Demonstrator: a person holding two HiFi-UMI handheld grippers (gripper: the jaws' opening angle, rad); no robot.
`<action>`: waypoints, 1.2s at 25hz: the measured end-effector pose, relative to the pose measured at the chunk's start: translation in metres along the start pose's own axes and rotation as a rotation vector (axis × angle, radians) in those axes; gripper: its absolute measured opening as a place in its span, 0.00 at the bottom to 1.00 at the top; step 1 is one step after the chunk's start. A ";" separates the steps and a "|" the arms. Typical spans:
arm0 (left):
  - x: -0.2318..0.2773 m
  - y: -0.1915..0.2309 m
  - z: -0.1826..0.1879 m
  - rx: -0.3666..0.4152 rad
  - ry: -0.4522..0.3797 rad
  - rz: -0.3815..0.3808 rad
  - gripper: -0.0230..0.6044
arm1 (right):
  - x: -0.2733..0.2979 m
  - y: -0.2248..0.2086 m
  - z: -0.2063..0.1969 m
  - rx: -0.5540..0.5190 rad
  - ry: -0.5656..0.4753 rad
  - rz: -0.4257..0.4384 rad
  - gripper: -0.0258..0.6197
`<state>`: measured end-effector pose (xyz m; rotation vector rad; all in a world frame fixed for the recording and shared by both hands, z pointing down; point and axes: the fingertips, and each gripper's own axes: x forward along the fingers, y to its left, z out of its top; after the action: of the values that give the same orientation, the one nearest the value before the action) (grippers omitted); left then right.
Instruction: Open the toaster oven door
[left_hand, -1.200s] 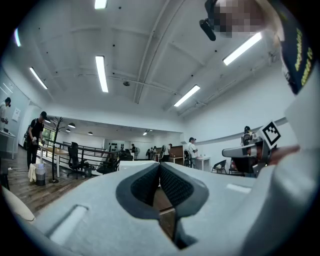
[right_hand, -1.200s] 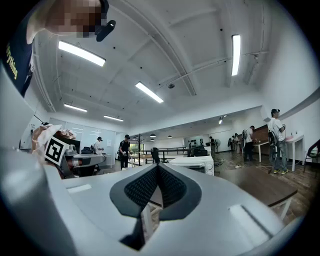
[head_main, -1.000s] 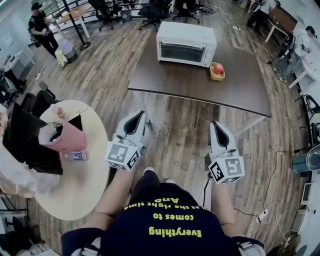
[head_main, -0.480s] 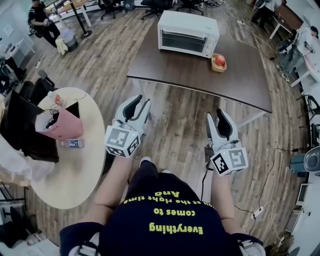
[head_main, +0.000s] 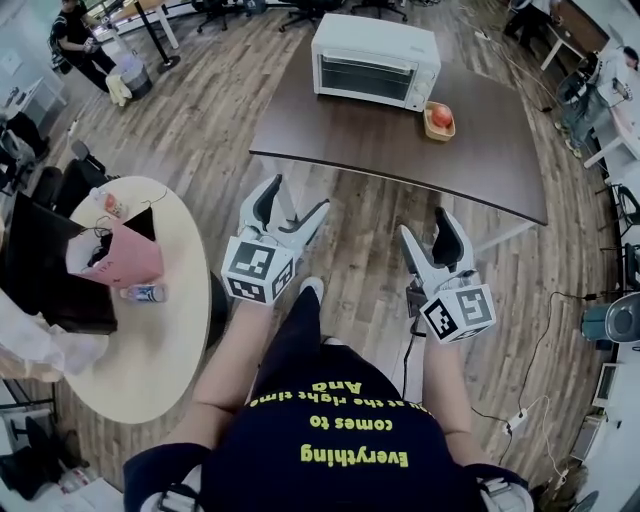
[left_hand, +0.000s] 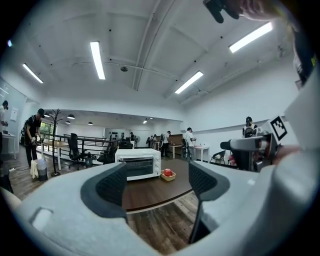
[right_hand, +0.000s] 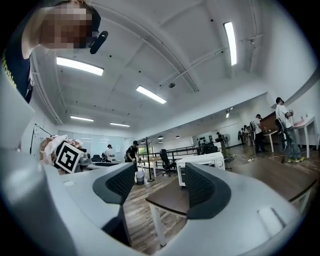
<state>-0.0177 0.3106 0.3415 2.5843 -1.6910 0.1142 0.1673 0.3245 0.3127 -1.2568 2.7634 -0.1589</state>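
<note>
Since a sec ago both claws have gone from together to apart, and the table has come nearer in the head view. Left gripper (head_main: 295, 200) jaws are opening w/ nothing between them, only floor and far table seen through the gap. Right gripper (head_main: 425, 225) is the same, opening and empty.

The toaster oven (head_main: 375, 60) sits at the far edge of the dark table (head_main: 400, 160), door (head_main: 364, 78) shut and facing me, well apart from both claws. A small bowl w/ a red fruit (head_main: 438, 120) is just beside its right end.

My guess: light tin box, stiff door w/ a glass pane, prob hinged at the bottom. I'd take the bar along the door's top edge, mid-span, and stay off the glass. The tabletop looks smooth, so the box may slide toward me on the pull; the other claw could brace the housing.

Room: open office, wood-plank floor (head_main: 200, 130), a cluttered round table (head_main: 150, 350) on my left, people at the edges, path to the oven looks clear
</note>
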 end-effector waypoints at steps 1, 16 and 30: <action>0.007 0.003 -0.001 0.004 0.004 -0.004 0.67 | 0.005 -0.005 0.001 -0.003 -0.003 -0.010 0.52; 0.132 0.115 0.018 0.020 -0.064 -0.062 0.87 | 0.153 -0.085 -0.007 -0.025 0.011 -0.148 0.66; 0.223 0.179 0.002 -0.035 -0.032 -0.080 0.93 | 0.254 -0.141 -0.031 -0.076 0.118 -0.204 0.81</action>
<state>-0.0929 0.0351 0.3598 2.6373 -1.5820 0.0402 0.1021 0.0418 0.3500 -1.5986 2.7558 -0.1490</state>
